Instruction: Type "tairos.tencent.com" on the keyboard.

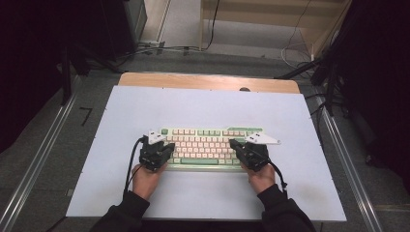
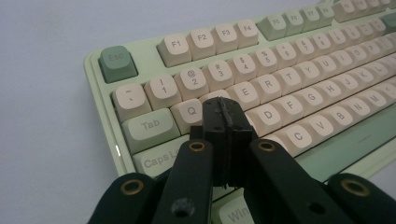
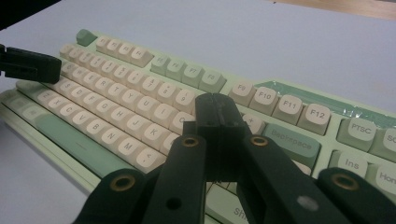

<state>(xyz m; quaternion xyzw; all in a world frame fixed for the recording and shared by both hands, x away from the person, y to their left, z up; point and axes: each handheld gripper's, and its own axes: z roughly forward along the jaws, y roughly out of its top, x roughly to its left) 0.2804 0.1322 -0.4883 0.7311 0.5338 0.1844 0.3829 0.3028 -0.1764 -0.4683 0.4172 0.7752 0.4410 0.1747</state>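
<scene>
A pale green keyboard (image 1: 208, 145) with cream and green keys lies on the white table top, a little nearer than its middle. My left gripper (image 1: 167, 146) hovers over the keyboard's left end, jaws shut. In the left gripper view the closed tips (image 2: 223, 108) sit just above the keys near W and S on the keyboard (image 2: 289, 88). My right gripper (image 1: 233, 144) is over the right part of the main key block, jaws shut too. In the right gripper view its tips (image 3: 215, 103) hang over the keys left of Backspace on the keyboard (image 3: 116, 107). The left gripper's jaw end (image 3: 30, 65) pokes in at the left there.
The white table top (image 1: 203, 108) has a wooden strip along its far edge (image 1: 208, 81). Metal rails (image 1: 38, 159) run along both sides on the grey floor. Cables lie on the floor beyond the table (image 1: 159, 48). A person's hands and dark sleeves come in from the near edge.
</scene>
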